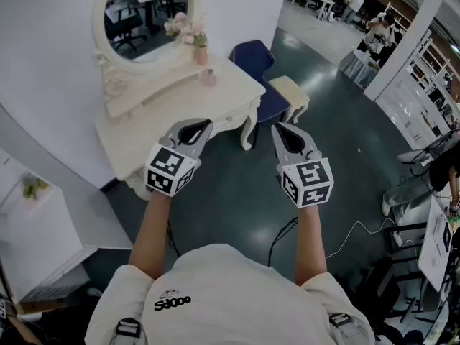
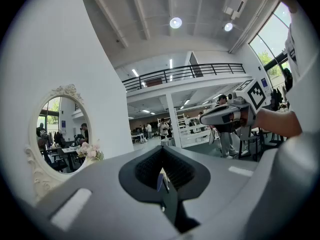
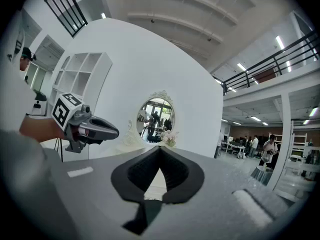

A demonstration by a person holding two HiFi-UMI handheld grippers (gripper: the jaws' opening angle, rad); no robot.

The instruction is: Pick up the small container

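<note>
The person stands in front of a cream-white dressing table with carved legs (image 1: 162, 117) and holds both tools in the air before the chest, well apart from the table top. The left gripper (image 1: 195, 129) has its two grey jaws pressed together, and nothing sits between them. The right gripper (image 1: 284, 135) is level with it, just beside it, also with the jaws closed on nothing.

The small pale pink container (image 1: 208, 78) stands on the table top near the far right corner. It is upright, and no gripper touches it. Just behind it is a bunch of pink flowers (image 1: 185, 27) in a slim pink vase (image 1: 202, 54), in front of the oval mirror with a cream ornate frame (image 1: 144, 13).

To the right of the table, on the dark grey floor (image 1: 330, 121), stand a dark blue chair (image 1: 253, 57) and a cream square stool (image 1: 289, 89).
</note>
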